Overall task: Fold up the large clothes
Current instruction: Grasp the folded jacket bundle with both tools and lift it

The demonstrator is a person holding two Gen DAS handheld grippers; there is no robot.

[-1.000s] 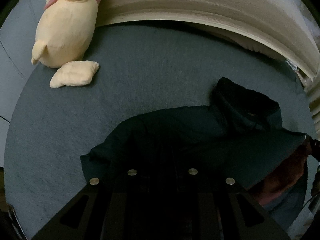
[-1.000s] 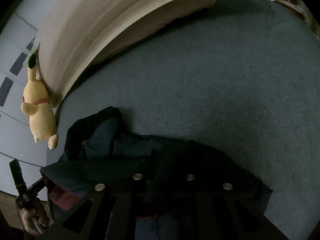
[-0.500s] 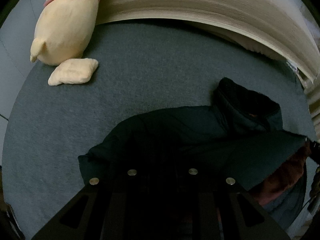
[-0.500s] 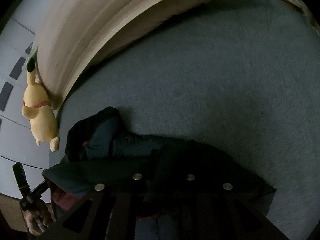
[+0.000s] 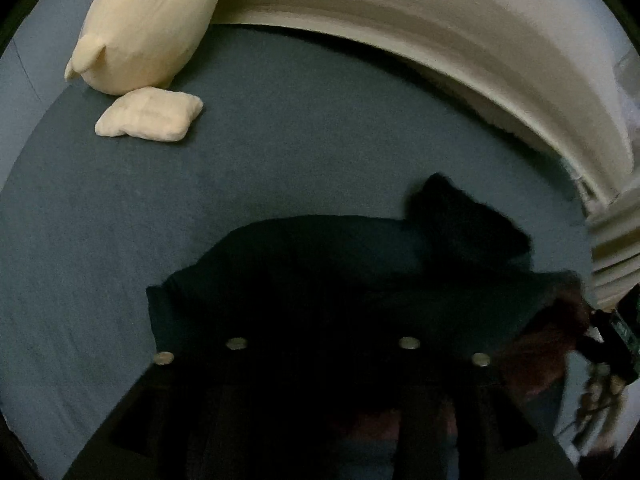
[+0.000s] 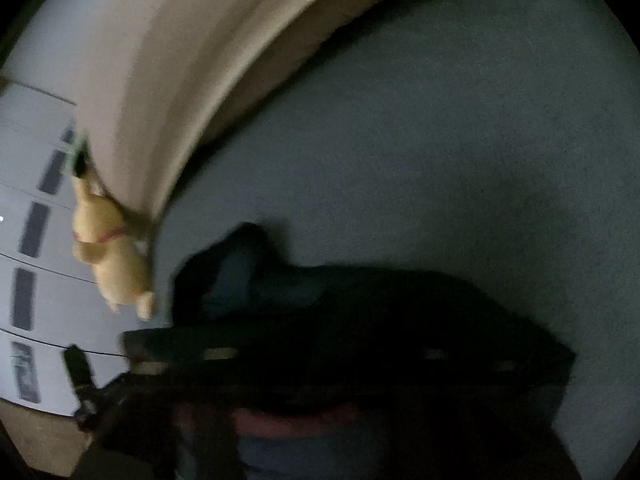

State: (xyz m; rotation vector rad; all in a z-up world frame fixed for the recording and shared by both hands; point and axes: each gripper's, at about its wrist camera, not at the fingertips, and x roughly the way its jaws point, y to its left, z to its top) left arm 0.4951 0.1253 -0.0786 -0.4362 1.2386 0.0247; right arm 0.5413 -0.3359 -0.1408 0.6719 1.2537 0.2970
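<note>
The big jacket lies on the bed, close to the camera. Its hood points toward the headboard behind it. The soft toy sits far left, leaning on the headboard.

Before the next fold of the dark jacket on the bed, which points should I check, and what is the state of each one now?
1. Dark jacket lies on the blue bed cover: ok.
2. Left gripper released: jaws have just been opening; fingers too dark to see, cannot tell.
3. Right gripper released: jaws have just been opening; the right wrist view is blurred, cannot tell.
4. Red lining tucked inside: not ok, it shows at the jacket's edge.
5. Yellow plush toy apart from the jacket: ok.
6. Hood laid flat: cannot tell.
</note>
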